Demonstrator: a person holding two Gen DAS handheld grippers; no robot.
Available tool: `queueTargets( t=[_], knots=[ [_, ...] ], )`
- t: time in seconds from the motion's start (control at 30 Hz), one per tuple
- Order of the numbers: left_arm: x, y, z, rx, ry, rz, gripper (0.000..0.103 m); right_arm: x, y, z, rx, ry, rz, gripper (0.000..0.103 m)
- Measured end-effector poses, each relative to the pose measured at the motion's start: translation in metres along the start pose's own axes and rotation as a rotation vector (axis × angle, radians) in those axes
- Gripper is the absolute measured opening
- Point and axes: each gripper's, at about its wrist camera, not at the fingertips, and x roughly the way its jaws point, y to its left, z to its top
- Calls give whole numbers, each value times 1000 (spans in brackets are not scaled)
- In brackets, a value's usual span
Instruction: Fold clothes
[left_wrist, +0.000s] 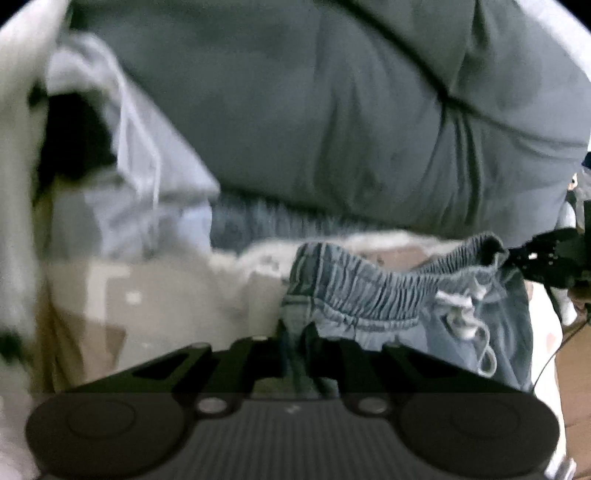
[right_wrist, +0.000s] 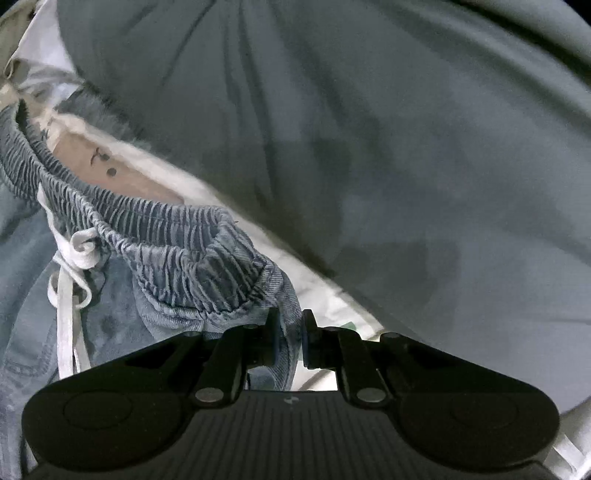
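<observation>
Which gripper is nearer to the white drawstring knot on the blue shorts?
Right. The right gripper pinches the waistband end just beside the knot; the left gripper holds the opposite end, farther along the band.

A bed with a white sheet (right_wrist: 321, 291) carries everything. On it lie a big grey duvet (left_wrist: 332, 110) bunched along the far side, a pale grey garment (left_wrist: 147, 192) at the left, and tan printed cloth (right_wrist: 122, 173) just beside the duvet.

Looks like I'm in somebody's bedroom: big grey duvet (left_wrist: 332, 110), a light hoodie (left_wrist: 147, 177) dumped beside it (laundry day, clearly).
</observation>
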Motion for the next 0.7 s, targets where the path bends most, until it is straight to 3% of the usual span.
queueTargets(
  t=[0.17, 0.5, 0.7],
  knots=[
    [-1, -9, 25, 68, -32, -12, 8, -11, -15, 7, 49, -14, -43, 9],
    [43, -18, 33, 109, 46, -52, 8, 9, -35, 4, 97, 59, -134, 9],
    [41, -18, 36, 111, 6, -3, 8, 31, -38, 12, 100, 80, -121, 9]
  ],
)
